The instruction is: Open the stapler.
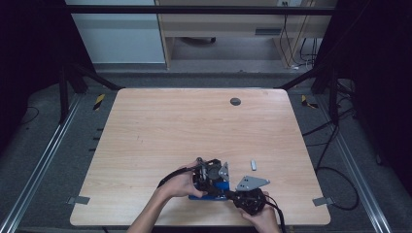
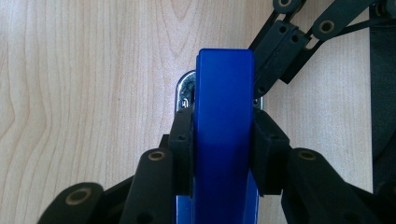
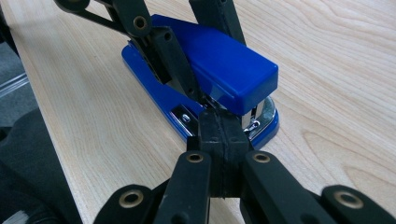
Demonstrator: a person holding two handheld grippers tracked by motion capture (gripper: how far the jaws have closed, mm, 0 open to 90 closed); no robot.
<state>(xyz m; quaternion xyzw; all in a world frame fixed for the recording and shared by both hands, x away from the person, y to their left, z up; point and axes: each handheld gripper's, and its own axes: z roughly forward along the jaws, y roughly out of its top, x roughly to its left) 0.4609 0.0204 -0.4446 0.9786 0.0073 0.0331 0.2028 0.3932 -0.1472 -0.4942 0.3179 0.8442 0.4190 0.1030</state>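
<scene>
A blue stapler (image 1: 210, 193) sits near the tabletop's (image 1: 160, 131) near edge, a little right of its middle, resting flat on its base. The left gripper (image 2: 223, 140) is clamped across the stapler's top arm, one pad on each side, holding it from above and behind so that the stapler's long axis runs straight away from that gripper, with the stapling end at the far end. The right gripper (image 3: 219, 135) comes at the same stapler from the opposite end: its jaws are pressed fully together with nothing between them, and the joined tip sits right at the mouth, at the gap between the blue top and the metal plate on the base (whether it touches the metal or stops just short is hard to tell). So the stapler's mouth points toward the right gripper, and its long axis lies roughly along the line between the two grippers, about parallel to the near edge in the high view. Both hands are equally close to it; the left steadies, and the right looks placed to probe the mouth. A small pale object (image 1: 253, 165) lies on the tabletop just beyond the right hand (image 1: 265, 218), apart from the stapler.
</scene>
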